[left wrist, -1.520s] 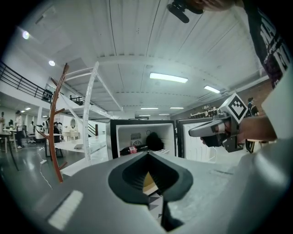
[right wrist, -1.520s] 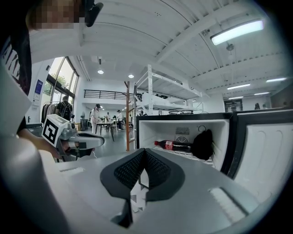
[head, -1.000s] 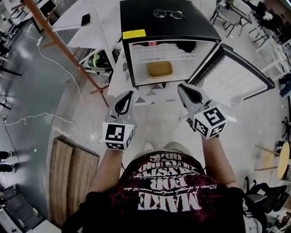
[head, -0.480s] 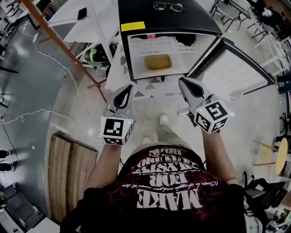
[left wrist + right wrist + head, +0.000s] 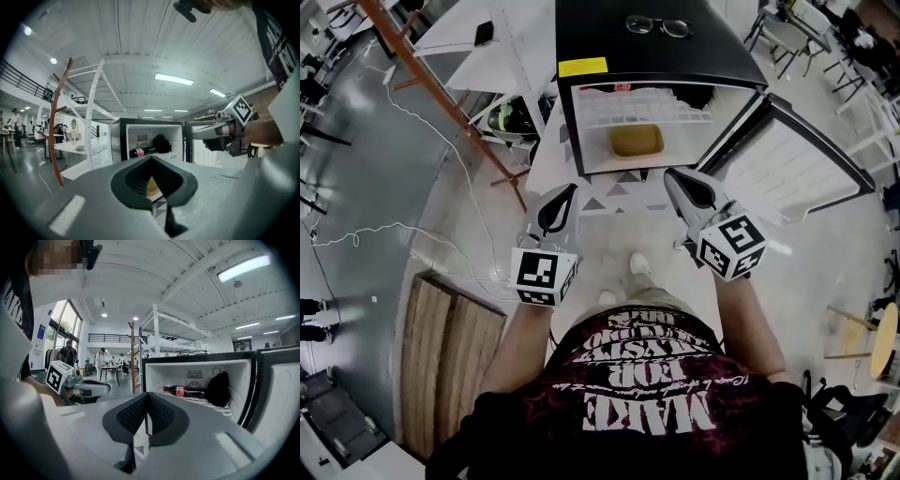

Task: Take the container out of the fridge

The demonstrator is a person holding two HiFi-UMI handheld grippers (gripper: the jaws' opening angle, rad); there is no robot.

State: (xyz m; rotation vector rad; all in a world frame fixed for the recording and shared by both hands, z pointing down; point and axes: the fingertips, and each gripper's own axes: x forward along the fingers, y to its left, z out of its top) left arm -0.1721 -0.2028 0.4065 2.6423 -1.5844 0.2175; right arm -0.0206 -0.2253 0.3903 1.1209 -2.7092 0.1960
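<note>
Before the open black fridge (image 5: 609,42), you held the left hand-held gripper (image 5: 570,190) and right hand-held gripper (image 5: 672,176) closed, empty; the tan, rectangular, perhaps plastic container (image 5: 637,142) sat inside, below the wire shelf (image 5: 642,103).

The head camera sits high above the person and looks steeply down on the left claw (image 5: 564,195), the right claw (image 5: 675,180), the pale floor (image 5: 619,244) and, farther off, the small black fridge (image 5: 656,52). Each claw camera rides low behind its own jaws and faces nearly level at that fridge from near. Both share its white inside, with a cola bottle (image 5: 183,390) and a dark bag (image 5: 218,389). Each also catches the other claw to one side.
</note>
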